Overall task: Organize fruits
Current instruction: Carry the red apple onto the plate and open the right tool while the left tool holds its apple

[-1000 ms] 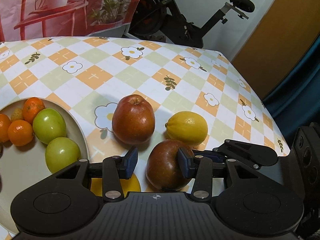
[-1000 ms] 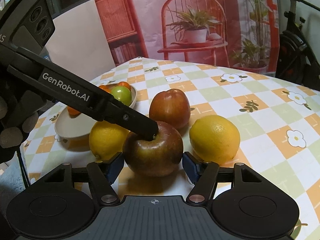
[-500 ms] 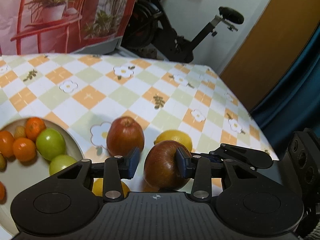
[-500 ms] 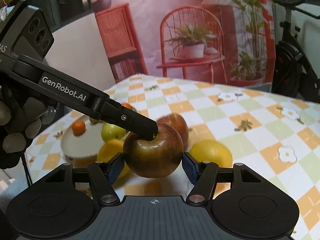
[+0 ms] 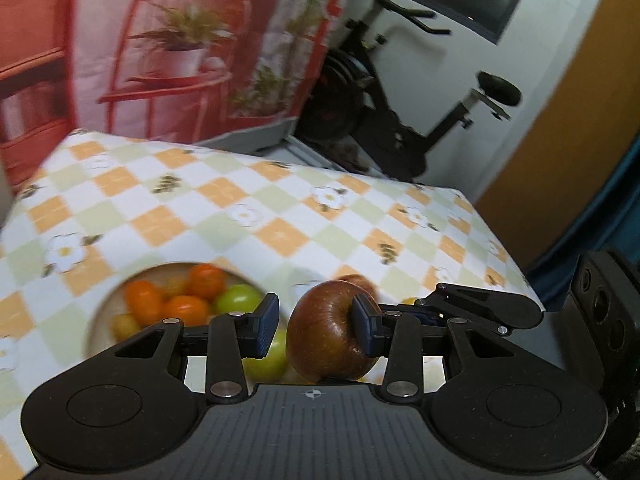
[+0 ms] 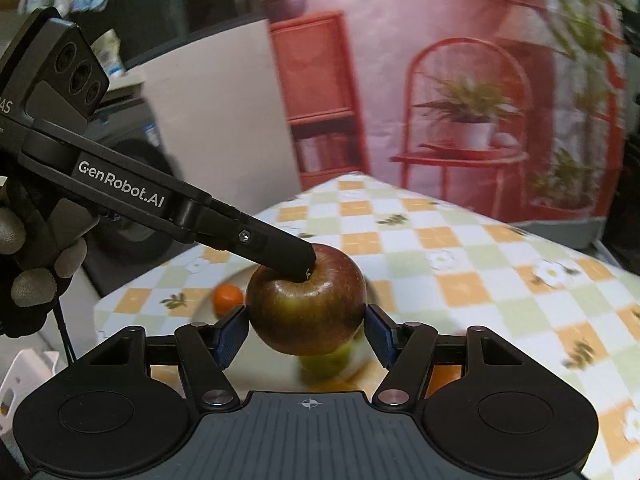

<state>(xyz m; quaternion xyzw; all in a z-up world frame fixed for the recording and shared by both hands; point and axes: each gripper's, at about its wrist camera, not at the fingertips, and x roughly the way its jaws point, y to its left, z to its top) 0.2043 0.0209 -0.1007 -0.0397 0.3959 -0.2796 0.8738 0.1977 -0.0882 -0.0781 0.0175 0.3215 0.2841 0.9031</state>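
Apple (image 6: 306,312) sat clamped between our right gripper (image 6: 307,330) pads above the bowl (image 5: 102,320); our left gripper (image 5: 316,322) gaped wide, one fingertip in its stem dimple.

Fruit-crowded bowl (image 5: 105,309) below; checkered tablecloth (image 5: 280,208) beyond lies bare

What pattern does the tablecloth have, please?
Orange, pale-green and white checks with daisies on the tablecloth; clearest in the left wrist view.
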